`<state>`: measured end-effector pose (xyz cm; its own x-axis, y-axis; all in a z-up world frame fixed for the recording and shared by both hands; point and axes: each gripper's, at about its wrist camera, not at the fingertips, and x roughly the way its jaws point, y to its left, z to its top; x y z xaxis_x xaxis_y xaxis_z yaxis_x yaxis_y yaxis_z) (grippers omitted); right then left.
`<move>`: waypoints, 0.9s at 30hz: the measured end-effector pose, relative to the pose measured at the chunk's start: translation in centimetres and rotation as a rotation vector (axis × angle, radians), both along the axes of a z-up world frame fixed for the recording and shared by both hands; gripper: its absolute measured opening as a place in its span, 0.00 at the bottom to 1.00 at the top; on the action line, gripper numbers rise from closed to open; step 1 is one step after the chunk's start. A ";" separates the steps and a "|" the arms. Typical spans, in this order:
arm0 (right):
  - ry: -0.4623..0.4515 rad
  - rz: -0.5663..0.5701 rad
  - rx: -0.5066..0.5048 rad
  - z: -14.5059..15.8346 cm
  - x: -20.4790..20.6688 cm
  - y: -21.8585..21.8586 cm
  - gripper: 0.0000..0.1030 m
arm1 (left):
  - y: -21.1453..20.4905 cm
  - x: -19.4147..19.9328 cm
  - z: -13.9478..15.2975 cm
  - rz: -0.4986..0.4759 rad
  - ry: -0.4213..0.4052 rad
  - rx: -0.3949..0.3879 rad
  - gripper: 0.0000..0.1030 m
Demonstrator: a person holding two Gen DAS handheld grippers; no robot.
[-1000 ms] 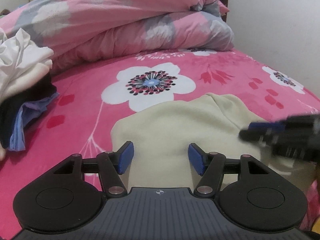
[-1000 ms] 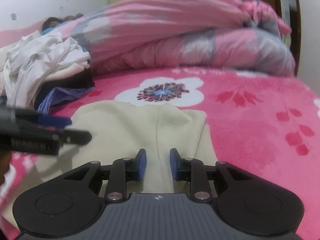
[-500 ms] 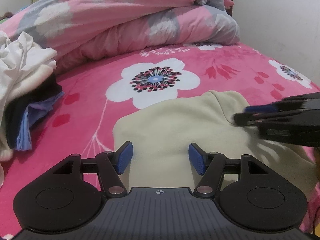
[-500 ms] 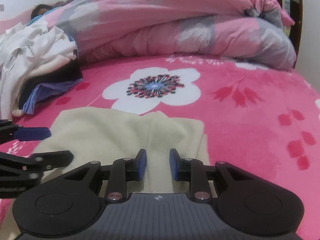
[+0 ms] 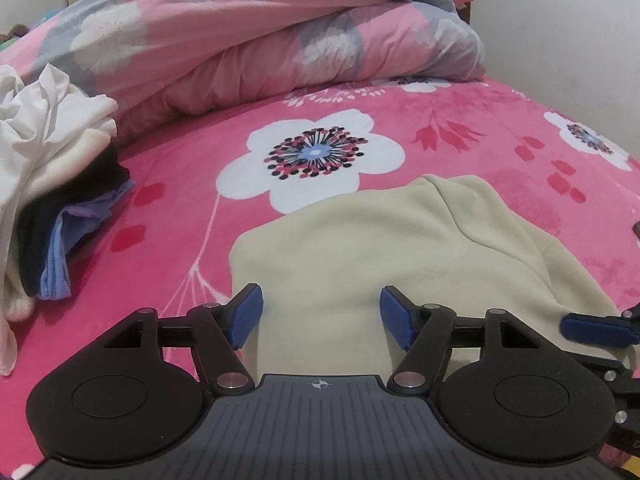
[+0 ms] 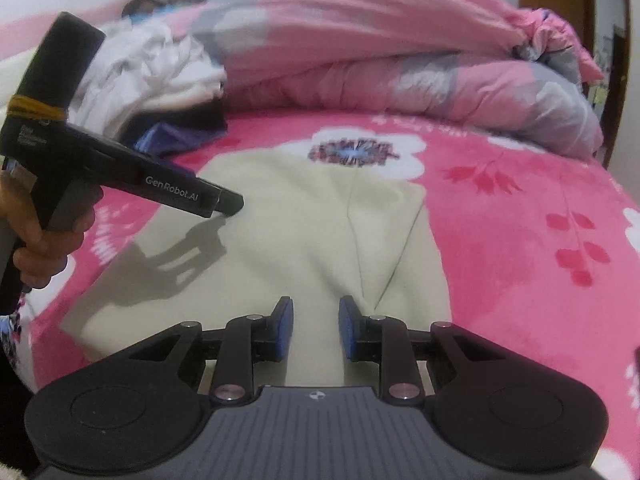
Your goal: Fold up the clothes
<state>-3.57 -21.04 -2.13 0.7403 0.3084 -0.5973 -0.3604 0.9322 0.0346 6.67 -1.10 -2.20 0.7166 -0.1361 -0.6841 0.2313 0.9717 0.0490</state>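
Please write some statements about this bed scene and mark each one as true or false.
1. A cream garment lies flat on the pink sheet. True.
2. The left gripper clamps the garment. False: its jaws stand open, nothing pinched.
3. A clothes pile lies left of the garment. True.
4. The duvet covers the garment. False: it is bunched at the far end of the bed, apart from it.
5. The right gripper holds a black shirt. False: its jaws hold nothing.
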 end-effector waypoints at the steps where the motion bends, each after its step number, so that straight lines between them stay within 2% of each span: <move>1: 0.000 -0.008 0.009 0.0 0.0 -0.1 0.26 | 0.0 0.0 0.0 0.002 0.002 0.002 0.66; 5: -0.016 -0.032 0.017 -0.3 -0.2 0.0 0.26 | 0.4 0.1 0.1 0.029 0.012 -0.018 0.75; 8: -0.031 -0.045 0.022 -0.6 -0.7 0.0 0.26 | 1.4 -0.1 0.4 0.044 0.016 -0.089 0.83; 11: -0.044 -0.065 0.032 -0.8 -0.9 0.0 0.26 | 2.4 -1.3 1.3 0.044 -0.029 -0.162 0.86; 13: -0.053 -0.079 0.036 -1.0 -1.1 0.1 0.26 | 2.6 -2.6 2.1 0.023 -0.081 -0.171 1.00; 15: -0.064 -0.085 0.028 -1.0 -1.2 0.3 0.26 | 2.6 -4.2 2.8 -0.023 -0.121 -0.173 1.00; 17: -0.065 -0.084 0.036 -1.0 -1.2 0.1 0.26 | 2.1 -5.6 3.0 -0.078 -0.124 -0.161 1.00; 22: -0.072 -0.074 0.075 -1.2 -1.5 -0.5 0.26 | 1.4 -8.3 1.5 -0.118 -0.067 -0.183 1.00; 27: -0.111 -0.051 0.153 -0.9 -3.0 -2.2 0.27 | 0.4 -9.0 -1.0 -0.135 -0.007 -0.133 1.00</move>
